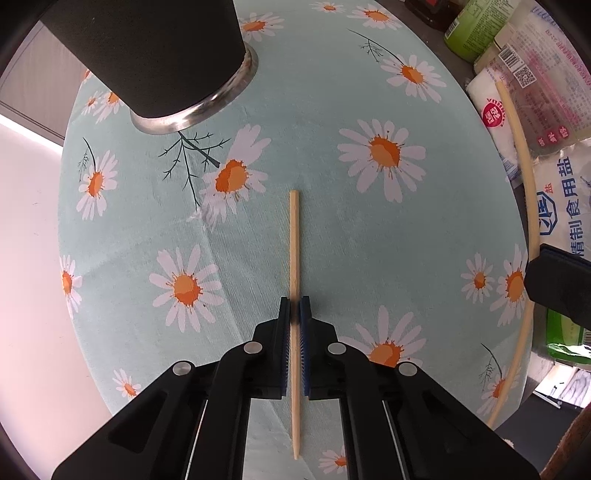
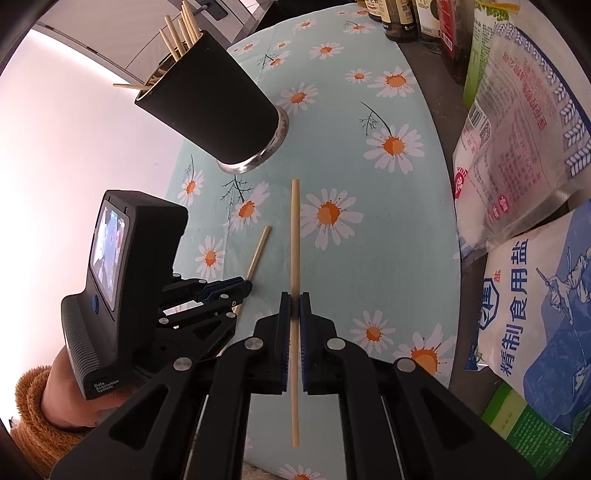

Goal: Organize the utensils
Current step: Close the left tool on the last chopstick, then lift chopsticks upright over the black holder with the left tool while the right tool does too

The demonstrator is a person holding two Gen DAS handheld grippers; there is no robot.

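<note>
My left gripper (image 1: 294, 306) is shut on a wooden chopstick (image 1: 294, 240) that points away over the daisy cloth. My right gripper (image 2: 294, 302) is shut on another chopstick (image 2: 295, 229), held above the cloth. The left gripper (image 2: 246, 287) and its chopstick (image 2: 258, 251) show at the left of the right wrist view. The right gripper's chopstick (image 1: 524, 177) shows along the right edge of the left wrist view. A black cup (image 2: 210, 107) holding several chopsticks stands ahead on the left; its base shows in the left wrist view (image 1: 159, 62).
The daisy tablecloth (image 1: 351, 240) covers the table. Salt bags (image 2: 535, 302) and packets (image 2: 517, 122) line the right edge, with bottles (image 2: 399, 18) at the back right. A white wall lies to the left.
</note>
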